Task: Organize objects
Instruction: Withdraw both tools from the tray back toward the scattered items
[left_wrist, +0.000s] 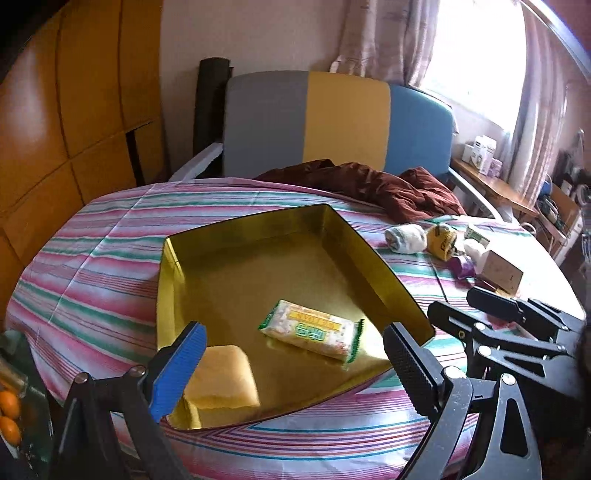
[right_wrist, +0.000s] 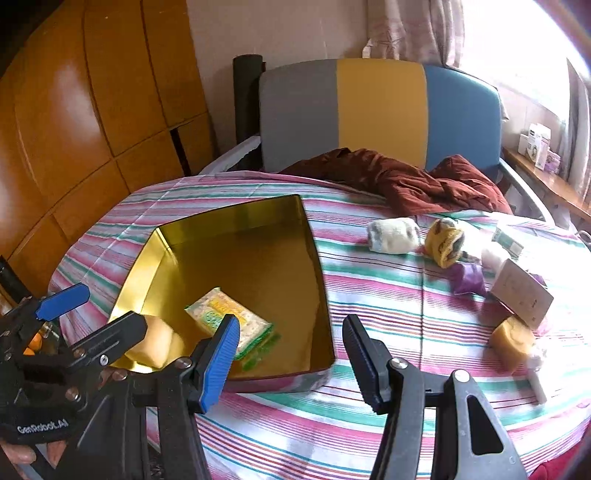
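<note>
1. Left gripper (left_wrist: 295, 369): jaws wide apart, nothing between them; hangs over the near end of the tin (left_wrist: 173, 280).
2. Right gripper (right_wrist: 291, 362): jaws partly open, empty; sits over the striped cloth (right_wrist: 388, 306) just right of the tin's near corner.
3. Tin, gold inside, holds a wrapped snack (left_wrist: 314, 330) and a yellow block (left_wrist: 221, 376).
4. Right of the tin, on the cloth: white sock roll (right_wrist: 393, 235), yellow sock roll (right_wrist: 445, 242), purple item (right_wrist: 467, 278), small box (right_wrist: 522, 297), yellow packet (right_wrist: 513, 341).
5. Far: brown blanket (right_wrist: 406, 181), striped chair back (right_wrist: 380, 110).
</note>
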